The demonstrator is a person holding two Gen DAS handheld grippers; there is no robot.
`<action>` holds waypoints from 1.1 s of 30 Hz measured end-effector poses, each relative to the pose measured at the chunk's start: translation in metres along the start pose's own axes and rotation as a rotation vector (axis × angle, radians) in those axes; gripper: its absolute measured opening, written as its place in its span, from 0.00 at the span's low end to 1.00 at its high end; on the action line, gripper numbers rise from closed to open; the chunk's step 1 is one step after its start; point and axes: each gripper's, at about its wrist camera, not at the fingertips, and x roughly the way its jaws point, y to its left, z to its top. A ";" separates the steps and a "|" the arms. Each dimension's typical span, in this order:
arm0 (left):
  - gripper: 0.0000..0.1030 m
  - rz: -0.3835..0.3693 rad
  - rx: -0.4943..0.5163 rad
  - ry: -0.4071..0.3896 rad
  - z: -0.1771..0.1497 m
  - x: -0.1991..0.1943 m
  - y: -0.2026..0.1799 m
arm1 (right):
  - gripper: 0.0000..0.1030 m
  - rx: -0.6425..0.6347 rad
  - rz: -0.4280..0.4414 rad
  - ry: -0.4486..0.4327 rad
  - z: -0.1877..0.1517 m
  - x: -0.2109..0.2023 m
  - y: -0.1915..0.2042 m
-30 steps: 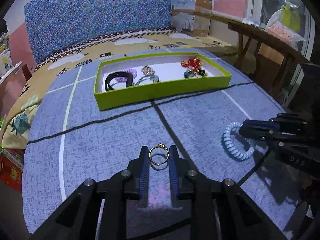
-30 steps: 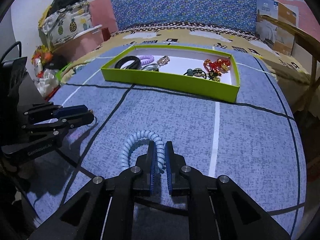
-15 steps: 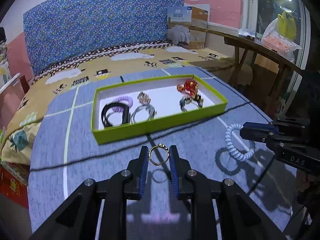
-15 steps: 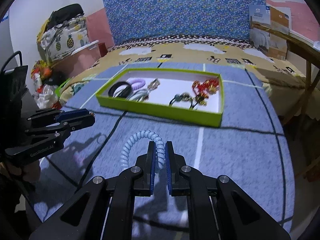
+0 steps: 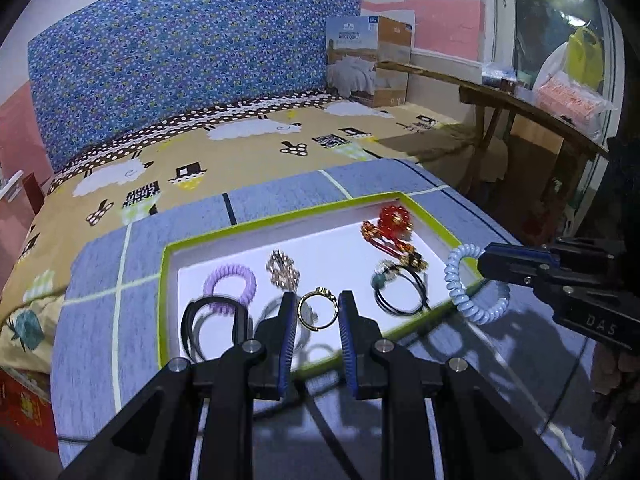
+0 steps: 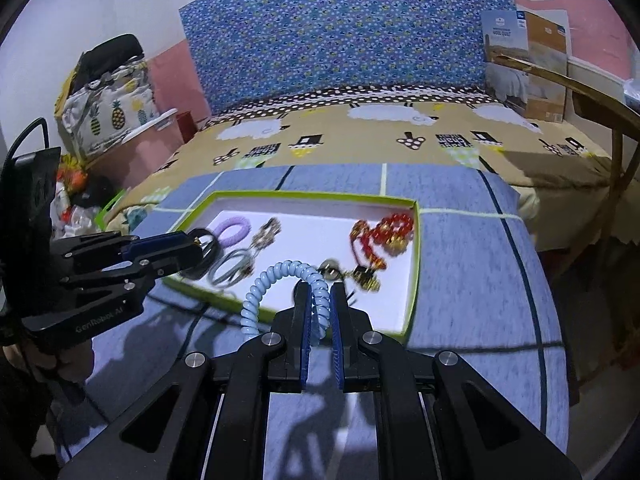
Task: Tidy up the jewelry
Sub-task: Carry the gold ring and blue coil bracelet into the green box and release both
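1. The left gripper [image 5: 318,307] pinches a small gold ring [image 5: 318,308] between its two blue fingers [image 5: 287,334]. The ring stands up on its edge, with a tiny bump on top.
2. The ring hangs over the front part of the green tray [image 5: 165,280].
3. The right gripper [image 6: 320,300] squeezes a light blue curly hair tie [image 6: 280,284]. The tie loops out to the left of the fingers.
4. In the left wrist view, the blue tie [image 5: 472,284] hangs over the right front corner of the tray, and the right gripper [image 5: 486,265] comes in from the right side.
5. The tray has a white floor and sits on a blue-grey cloth [image 5: 104,320] with lines on it.
6. Inside the tray lie a purple curly tie [image 5: 229,283], a black band [image 5: 208,328], a shiny little chain piece [image 5: 283,271], a red bead piece [image 5: 390,222] and thin black loops [image 5: 400,292].
7. Behind the cloth is a bed cover [image 5: 240,144] with sheep on it.
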 end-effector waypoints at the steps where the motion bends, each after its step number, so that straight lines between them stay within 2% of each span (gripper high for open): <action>1: 0.21 -0.001 0.005 0.006 0.003 0.006 -0.001 | 0.09 -0.001 -0.003 0.002 0.002 0.003 -0.002; 8: 0.21 0.014 0.007 0.055 0.024 0.051 0.003 | 0.09 0.014 -0.023 0.035 0.014 0.033 -0.018; 17: 0.21 0.021 0.020 0.119 0.035 0.095 0.003 | 0.09 0.022 -0.021 0.079 0.014 0.058 -0.026; 28: 0.22 -0.005 0.010 0.194 0.037 0.117 -0.001 | 0.09 -0.015 -0.008 0.116 0.014 0.074 -0.015; 33: 0.22 -0.011 0.013 0.198 0.036 0.117 -0.003 | 0.09 -0.018 -0.010 0.132 0.012 0.076 -0.015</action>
